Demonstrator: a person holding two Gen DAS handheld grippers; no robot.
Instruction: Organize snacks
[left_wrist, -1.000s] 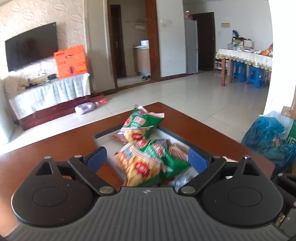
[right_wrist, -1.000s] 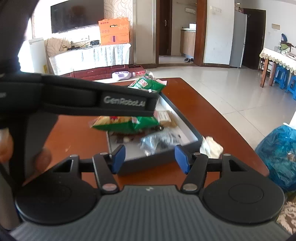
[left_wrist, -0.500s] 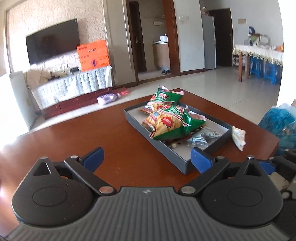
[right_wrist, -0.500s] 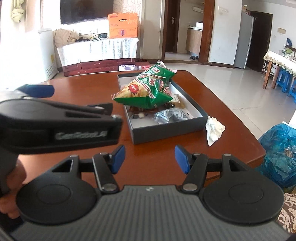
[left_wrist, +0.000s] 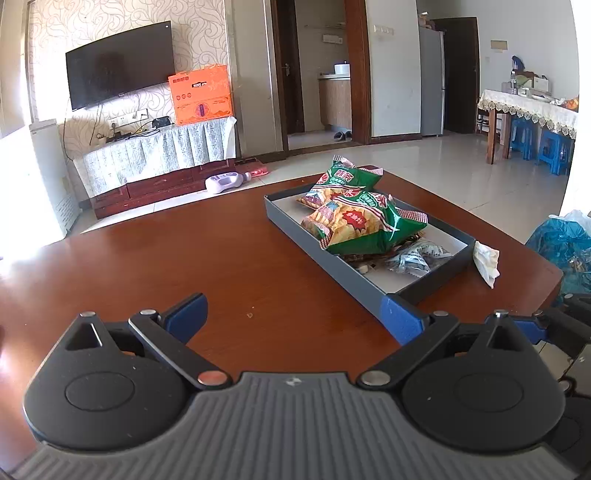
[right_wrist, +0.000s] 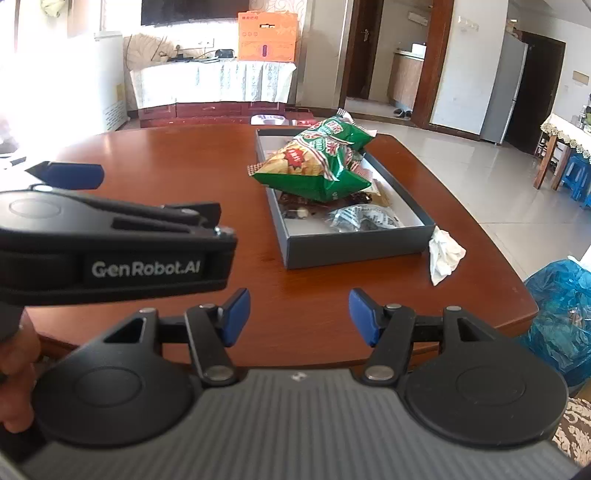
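Note:
A grey box (left_wrist: 364, 286) (right_wrist: 354, 246) sits on the brown table (left_wrist: 184, 258) (right_wrist: 177, 155). Two green chip bags lie stacked in it, the nearer bag (left_wrist: 364, 225) (right_wrist: 314, 166) resting on the farther one (left_wrist: 347, 176) (right_wrist: 338, 127). A silvery wrapped snack (left_wrist: 415, 256) (right_wrist: 364, 218) and small dark-wrapped pieces fill the near end. My left gripper (left_wrist: 295, 317) is open and empty over bare table, short of the box. My right gripper (right_wrist: 297, 315) is open and empty near the table's front edge. The left gripper's body (right_wrist: 110, 243) shows at the left of the right wrist view.
A crumpled white tissue (left_wrist: 487, 260) (right_wrist: 443, 254) lies on the table beside the box's near right corner. A blue plastic bag (left_wrist: 565, 247) (right_wrist: 561, 314) sits on the floor off the table's right side. A hand (right_wrist: 16, 387) holds the left gripper's handle.
The left gripper has pulled back from over the box, leaving the nearer chip bag on the pile. The right gripper has drawn back too, and the box now looks farther off.

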